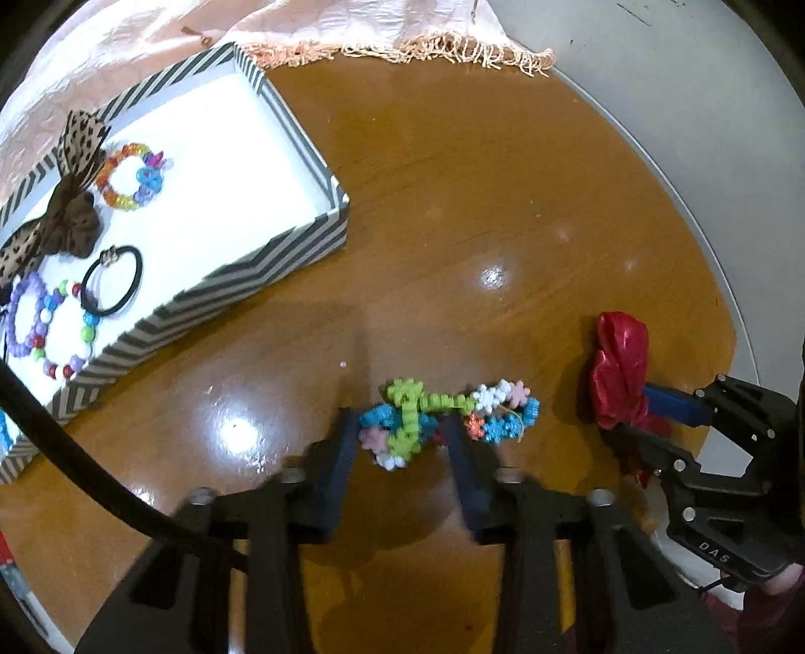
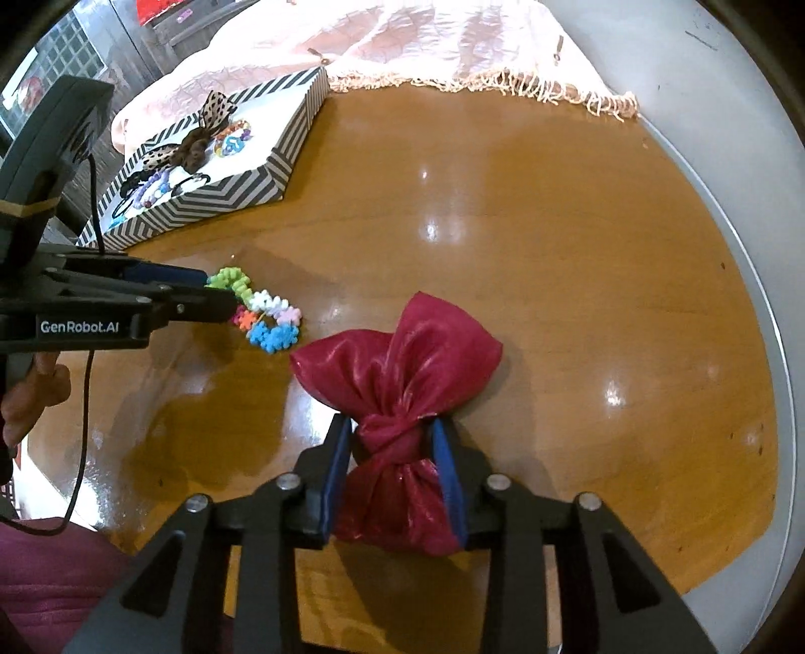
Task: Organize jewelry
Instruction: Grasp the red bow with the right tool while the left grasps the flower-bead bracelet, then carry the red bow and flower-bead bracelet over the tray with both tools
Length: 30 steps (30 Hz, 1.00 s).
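A multicoloured star-bead bracelet (image 1: 443,420) lies on the brown table; it also shows in the right wrist view (image 2: 261,314). My left gripper (image 1: 402,432) has its fingers on either side of the bracelet's left part, touching it. My right gripper (image 2: 392,442) is shut on the knot of a red satin bow (image 2: 397,372), which rests on the table; the bow also shows in the left wrist view (image 1: 619,370). A striped box (image 1: 282,256) with a white floor holds beaded bracelets (image 1: 131,176), a black hair tie (image 1: 111,287) and a brown dotted bow (image 1: 70,211).
A pink fringed cloth (image 1: 402,30) lies behind the box at the table's far edge. The round table's grey rim (image 2: 754,281) curves along the right. The box also shows at upper left in the right wrist view (image 2: 241,191).
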### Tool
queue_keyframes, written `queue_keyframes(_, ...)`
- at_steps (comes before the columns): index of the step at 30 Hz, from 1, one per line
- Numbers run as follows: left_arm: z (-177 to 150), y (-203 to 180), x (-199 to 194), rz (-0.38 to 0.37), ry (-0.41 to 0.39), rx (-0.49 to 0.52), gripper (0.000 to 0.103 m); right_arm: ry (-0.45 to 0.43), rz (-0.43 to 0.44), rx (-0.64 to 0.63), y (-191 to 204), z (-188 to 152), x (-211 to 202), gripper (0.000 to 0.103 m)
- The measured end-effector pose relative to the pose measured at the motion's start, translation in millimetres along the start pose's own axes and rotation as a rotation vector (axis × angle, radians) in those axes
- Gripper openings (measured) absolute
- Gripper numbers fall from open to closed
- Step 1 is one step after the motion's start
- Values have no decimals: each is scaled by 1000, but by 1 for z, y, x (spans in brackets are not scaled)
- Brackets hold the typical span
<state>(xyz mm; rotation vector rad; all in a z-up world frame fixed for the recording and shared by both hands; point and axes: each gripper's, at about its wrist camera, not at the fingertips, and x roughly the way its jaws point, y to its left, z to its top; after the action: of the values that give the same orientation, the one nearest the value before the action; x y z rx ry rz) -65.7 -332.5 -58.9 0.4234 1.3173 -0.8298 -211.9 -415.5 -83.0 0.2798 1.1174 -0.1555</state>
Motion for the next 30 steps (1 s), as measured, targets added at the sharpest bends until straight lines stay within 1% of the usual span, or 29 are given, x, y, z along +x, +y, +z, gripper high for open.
queue_keyframes(2, 2, 1, 0, -24, -8, 3, 23, -22, 3, 15, 0, 4, 2, 33)
queue_keyframes(3, 2, 2, -2, -35, -6, -7, 22, -23, -1, 15, 0, 5, 3, 26)
queue_keyframes(4, 3, 5, -4, -52, -9, -22, 13, -19, 0, 14, 0, 7, 5, 22)
queue_keyframes(5, 4, 8, -7, -61, -8, -28, 13, -13, 17, 21, -1, 9, 5, 20)
queue_keyframes(6, 5, 10, -13, -68, -11, -38, 13, -12, 44, 40, -3, 12, 4, 19)
queue_keyframes(9, 2, 19, -34, -97, -37, -48, 13, -30, 80, 57, -4, 21, 0, 19)
queue_keyframes(12, 4, 20, -61, -106, -79, -51, 13, -58, 120, 63, 1, 34, -7, 19)
queue_keyframes(18, 7, 40, -119, -78, -163, -72, 13, -118, 195, 33, 22, 68, -22, 19)
queue_keyframes(21, 11, 49, -141, -63, -208, -91, 13, -142, 228, 20, 33, 86, -26, 19)
queue_keyframes(23, 15, 59, -150, -41, -235, -106, 13, -154, 240, 6, 41, 97, -28, 19)
queue_keyframes(24, 20, 58, -148, -33, -242, -112, 13, -160, 246, -10, 47, 105, -28, 19)
queue_keyframes(27, 19, 74, -165, -7, -271, -140, 13, -164, 258, -39, 60, 122, -27, 19)
queue_keyframes(30, 24, 90, -175, 22, -288, -167, 13, -157, 276, -36, 69, 138, -22, 19)
